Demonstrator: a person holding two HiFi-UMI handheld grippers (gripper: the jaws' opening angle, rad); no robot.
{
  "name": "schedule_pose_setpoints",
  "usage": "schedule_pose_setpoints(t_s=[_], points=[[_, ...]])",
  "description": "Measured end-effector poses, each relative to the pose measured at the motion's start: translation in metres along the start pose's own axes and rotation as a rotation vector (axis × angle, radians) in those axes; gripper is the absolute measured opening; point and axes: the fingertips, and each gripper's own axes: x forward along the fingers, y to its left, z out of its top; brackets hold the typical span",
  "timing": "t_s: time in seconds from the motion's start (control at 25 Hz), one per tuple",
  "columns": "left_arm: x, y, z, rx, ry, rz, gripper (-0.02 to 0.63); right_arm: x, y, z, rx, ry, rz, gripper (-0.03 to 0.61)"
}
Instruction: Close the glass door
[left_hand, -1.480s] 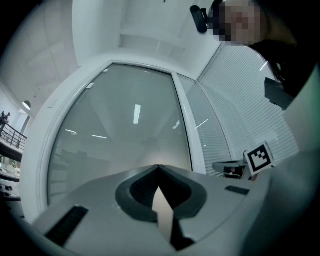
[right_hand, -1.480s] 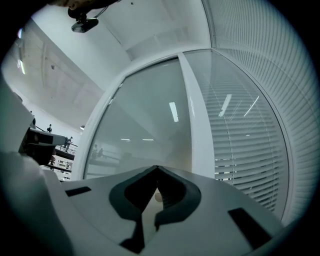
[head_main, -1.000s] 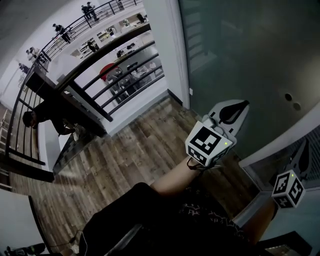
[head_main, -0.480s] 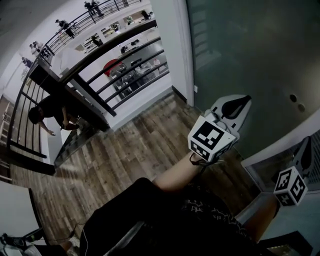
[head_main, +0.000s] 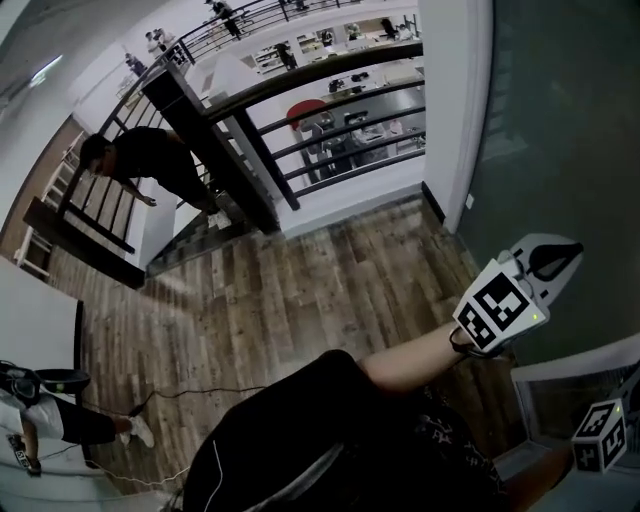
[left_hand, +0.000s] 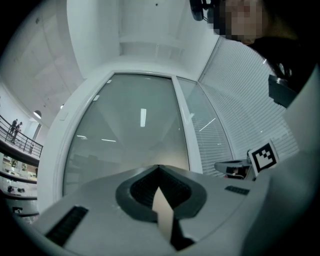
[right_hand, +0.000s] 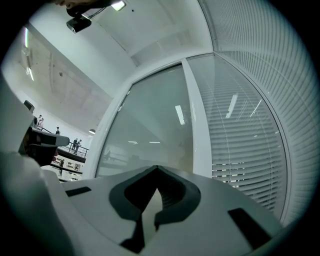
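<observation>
The frosted glass door fills the right of the head view, with a white frame bar at its foot. My left gripper is shut, holds nothing, and points at the glass close in front of it. In the left gripper view its tips meet before the glass door and its white frame. Of my right gripper only the marker cube and part of the body show at the bottom right. My right gripper is shut and empty, facing the glass door.
A wooden floor runs left to a black railing and stairs, where a person in black stands. Another person and a cable are at the lower left. A window with blinds adjoins the door.
The head view has swung, so both grippers sit further right and lower in the picture. They stay shut before the glass. The person at the railing has straightened up.
</observation>
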Motion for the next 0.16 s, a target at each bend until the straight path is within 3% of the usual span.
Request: schedule_pose_setpoints(t_s=[0.16], points=[[-0.012,-0.010,-0.001,-0.026,-0.002,-0.019,0.002,-0.016,-0.001,0.009,-0.029,-0.037,0.000,0.002]])
